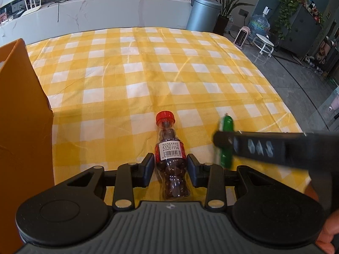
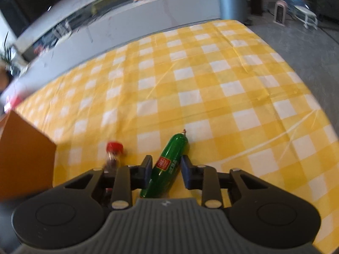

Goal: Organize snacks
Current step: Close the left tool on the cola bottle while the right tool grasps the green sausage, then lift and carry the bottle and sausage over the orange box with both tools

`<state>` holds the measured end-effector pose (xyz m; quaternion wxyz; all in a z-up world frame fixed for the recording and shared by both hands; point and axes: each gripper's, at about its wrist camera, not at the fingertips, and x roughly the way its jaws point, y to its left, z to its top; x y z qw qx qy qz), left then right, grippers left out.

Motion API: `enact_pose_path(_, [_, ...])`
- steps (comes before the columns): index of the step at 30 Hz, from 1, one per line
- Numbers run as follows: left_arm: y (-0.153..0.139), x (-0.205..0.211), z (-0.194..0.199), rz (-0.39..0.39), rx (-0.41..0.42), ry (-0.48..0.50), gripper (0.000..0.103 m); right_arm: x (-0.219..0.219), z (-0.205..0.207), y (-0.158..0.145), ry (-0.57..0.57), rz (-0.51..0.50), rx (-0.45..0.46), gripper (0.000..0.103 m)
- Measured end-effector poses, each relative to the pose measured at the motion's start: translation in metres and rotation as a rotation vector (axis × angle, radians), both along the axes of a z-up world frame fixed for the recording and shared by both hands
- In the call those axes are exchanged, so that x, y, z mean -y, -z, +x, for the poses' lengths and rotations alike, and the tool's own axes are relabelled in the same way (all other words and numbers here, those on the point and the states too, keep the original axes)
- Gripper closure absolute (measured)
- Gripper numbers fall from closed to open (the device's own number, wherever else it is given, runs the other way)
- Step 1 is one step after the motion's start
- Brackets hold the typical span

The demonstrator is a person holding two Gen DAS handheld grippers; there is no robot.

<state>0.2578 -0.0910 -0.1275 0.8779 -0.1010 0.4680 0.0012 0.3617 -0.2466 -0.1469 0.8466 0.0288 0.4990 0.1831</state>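
Note:
A small clear bottle [image 1: 170, 148] with a red cap and dark round candies lies on the yellow checked cloth [image 1: 148, 74], cap pointing away. My left gripper [image 1: 170, 157] is shut on it, with a pad against each side of the label. To its right lies a green sausage snack [image 2: 167, 165] on a slant, and my right gripper [image 2: 166, 158] is shut on its middle. In the left wrist view the sausage [image 1: 227, 127] shows behind the right gripper's blurred black finger [image 1: 224, 140]. The right wrist view shows the bottle [image 2: 114, 150] blurred at the left.
A tall orange box [image 1: 21, 127] [image 2: 23, 160] stands at the cloth's left edge, close to the bottle. The cloth's right edge drops to a grey floor [image 1: 296, 80]. Behind are a white counter [image 1: 106, 14], a grey bin [image 1: 203, 12] and a small heater [image 1: 242, 37]. A hand [image 1: 326, 232] shows at lower right.

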Motion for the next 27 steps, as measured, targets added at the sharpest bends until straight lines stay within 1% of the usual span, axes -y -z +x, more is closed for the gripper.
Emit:
enact_pose_path(1, [0.0,0.003,0.0,0.021,-0.003,0.025,0.057,0.0,-0.004,-0.001,-0.031,-0.032,0.015,0.077])
enact_pose_path(3, [0.0,0.012,-0.001,0.08,0.0,0.062,0.057,0.0,-0.01,-0.003,-0.082,-0.094,0.048,0.077])
enact_pose_path(4, [0.001,0.014,-0.002,0.089,0.003,0.066,0.057,0.001,-0.012,-0.004,-0.102,-0.118,0.053,0.077])
enact_pose_path(7, [0.0,0.009,0.0,0.055,0.005,0.041,0.055,0.006,-0.015,-0.004,-0.116,-0.14,0.06,0.076])
enact_pose_path(9, [0.001,0.009,0.003,0.062,0.012,0.034,0.054,0.009,-0.015,-0.004,-0.1,-0.129,0.054,0.073])
enact_pose_path(10, [0.001,0.01,0.004,0.077,0.017,0.034,0.054,0.011,-0.014,-0.003,-0.085,-0.12,0.046,0.069])
enact_pose_path(14, [0.004,0.02,0.004,0.145,0.037,0.05,0.055,0.022,-0.009,-0.001,-0.005,-0.055,-0.004,0.068])
enact_pose_path(15, [0.005,0.022,0.003,0.162,0.04,0.057,0.057,0.024,-0.008,0.0,0.011,-0.039,-0.019,0.068])
enact_pose_path(16, [0.006,0.024,0.002,0.171,0.046,0.066,0.063,0.024,-0.008,0.001,0.016,-0.029,-0.033,0.068])
enact_pose_path(17, [0.006,0.025,0.0,0.185,0.052,0.069,0.066,0.024,-0.009,0.003,0.017,-0.023,-0.047,0.069])
enact_pose_path(20, [0.006,0.023,0.0,0.182,0.063,0.069,0.067,0.021,-0.014,0.003,0.018,-0.022,-0.042,0.077])
enact_pose_path(24, [0.005,0.021,-0.003,0.148,0.079,0.062,0.067,0.022,-0.014,0.003,0.026,-0.003,-0.045,0.08])
enact_pose_path(27, [-0.002,0.021,-0.011,0.123,0.117,0.052,0.067,0.024,-0.016,0.001,0.027,-0.008,-0.039,0.081])
